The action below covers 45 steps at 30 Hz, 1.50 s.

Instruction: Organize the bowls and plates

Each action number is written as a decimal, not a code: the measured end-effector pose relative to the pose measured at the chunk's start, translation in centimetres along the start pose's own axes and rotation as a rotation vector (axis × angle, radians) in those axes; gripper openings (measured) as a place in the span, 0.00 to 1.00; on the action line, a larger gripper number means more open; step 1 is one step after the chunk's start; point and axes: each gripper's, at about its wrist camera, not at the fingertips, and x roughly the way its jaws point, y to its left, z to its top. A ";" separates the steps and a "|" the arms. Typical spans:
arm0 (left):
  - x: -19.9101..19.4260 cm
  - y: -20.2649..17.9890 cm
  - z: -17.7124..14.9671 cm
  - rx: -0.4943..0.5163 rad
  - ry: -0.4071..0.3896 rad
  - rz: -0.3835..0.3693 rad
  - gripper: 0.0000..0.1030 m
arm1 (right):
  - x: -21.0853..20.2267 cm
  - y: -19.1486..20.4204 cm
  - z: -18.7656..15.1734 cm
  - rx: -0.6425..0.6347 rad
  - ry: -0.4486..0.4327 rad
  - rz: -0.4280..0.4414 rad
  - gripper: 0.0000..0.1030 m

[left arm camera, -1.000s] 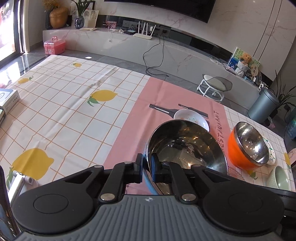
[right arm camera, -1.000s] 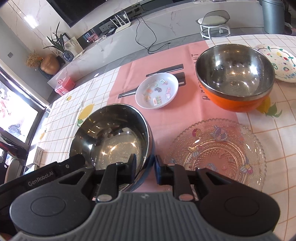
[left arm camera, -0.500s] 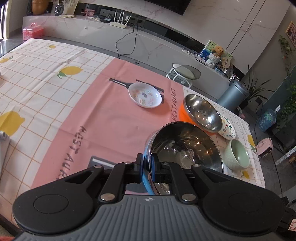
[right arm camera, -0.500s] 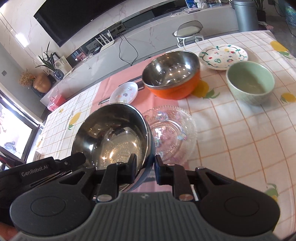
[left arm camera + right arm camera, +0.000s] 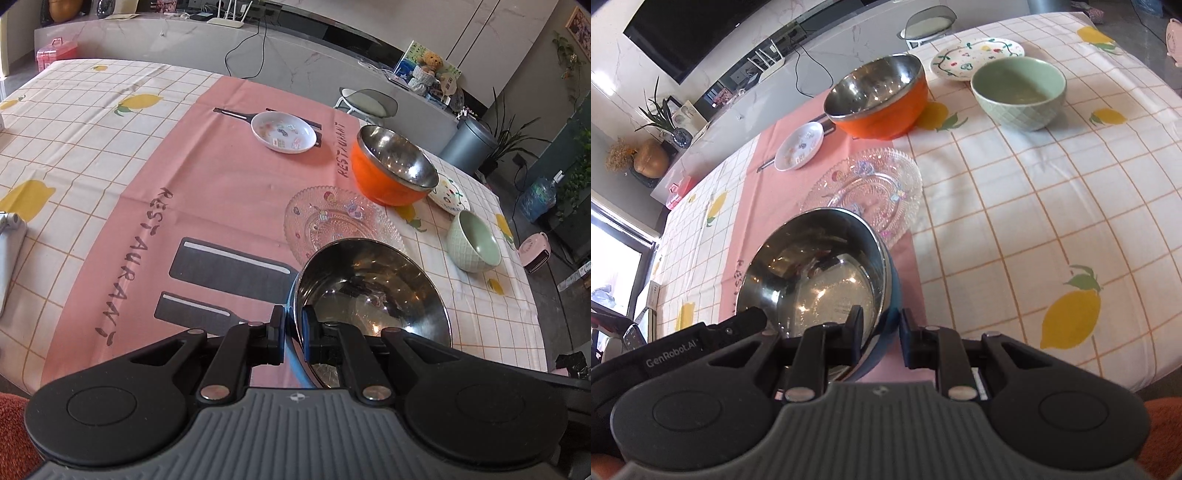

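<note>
Both grippers, left (image 5: pixel 293 334) and right (image 5: pixel 879 338), clamp opposite rims of the steel bowl (image 5: pixel 373 291), carrying it level, probably to nest in the orange bowl (image 5: pixel 391 166).

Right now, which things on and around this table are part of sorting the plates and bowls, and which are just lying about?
Belongs to the job:
- blue steel bowl, pinched by left gripper and right gripper
- orange bowl
- green bowl
- glass plate
- sticker dish
- painted plate

Just lying about:
- stool
- bin
- pink box
</note>
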 end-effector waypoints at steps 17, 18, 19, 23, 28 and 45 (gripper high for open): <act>0.5 -0.5 -0.5 0.011 0.036 0.014 0.10 | 0.4 -0.1 -0.5 -0.035 -0.001 -0.049 0.19; 0.5 -0.6 -0.5 0.012 0.037 0.015 0.10 | 0.4 -0.2 -0.5 -0.031 -0.005 -0.048 0.19; 0.5 -0.6 -0.5 0.013 0.037 0.015 0.11 | 0.3 -0.2 -0.5 -0.027 -0.007 -0.048 0.19; 0.1 -0.6 -0.3 0.015 0.020 0.025 0.24 | 0.1 -0.1 -0.5 -0.035 -0.017 -0.042 0.24; -0.9 -0.6 0.4 0.007 -0.019 0.029 0.40 | -0.9 -0.4 -0.4 -0.019 -0.069 -0.048 0.50; -3.0 -4.7 5.9 0.138 -0.151 -0.023 0.46 | -4.6 -0.3 4.0 -0.062 -0.267 -0.065 0.60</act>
